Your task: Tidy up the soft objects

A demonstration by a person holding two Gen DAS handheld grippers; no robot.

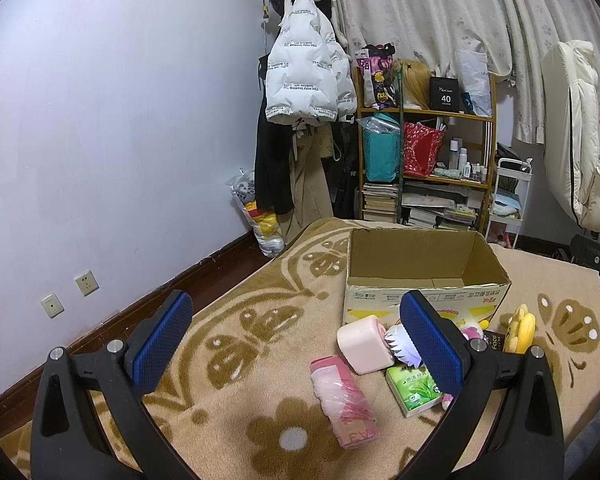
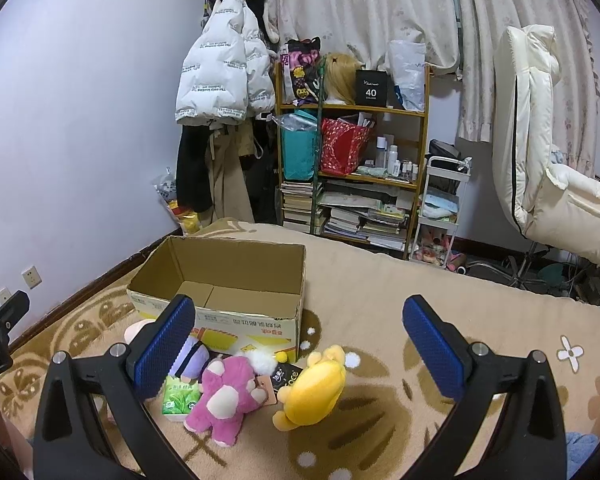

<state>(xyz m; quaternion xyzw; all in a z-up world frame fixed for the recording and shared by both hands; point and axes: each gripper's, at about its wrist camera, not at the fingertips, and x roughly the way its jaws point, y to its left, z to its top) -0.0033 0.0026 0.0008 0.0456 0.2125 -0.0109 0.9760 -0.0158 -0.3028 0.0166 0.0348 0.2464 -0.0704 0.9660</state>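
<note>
An open, empty cardboard box (image 1: 420, 258) (image 2: 220, 268) stands on a beige patterned blanket. In front of it lie soft items: a pink roll-shaped plush (image 1: 366, 344), a pink wrapped packet (image 1: 344, 400), a green tissue pack (image 1: 414, 390) (image 2: 180, 398), a pink bear plush (image 2: 228, 394), a yellow plush (image 2: 314, 386) (image 1: 522, 330) and a purple plush (image 2: 190, 358). My left gripper (image 1: 296, 344) is open and empty, above the blanket left of the pile. My right gripper (image 2: 300, 352) is open and empty, above the bear and the yellow plush.
A lavender wall with sockets (image 1: 86, 282) runs along the left. Behind the bed stand a coat rack with a white puffer jacket (image 1: 308, 80), a cluttered wooden shelf (image 2: 352, 176), a white cart (image 2: 440, 208) and a cream chair (image 2: 548, 168).
</note>
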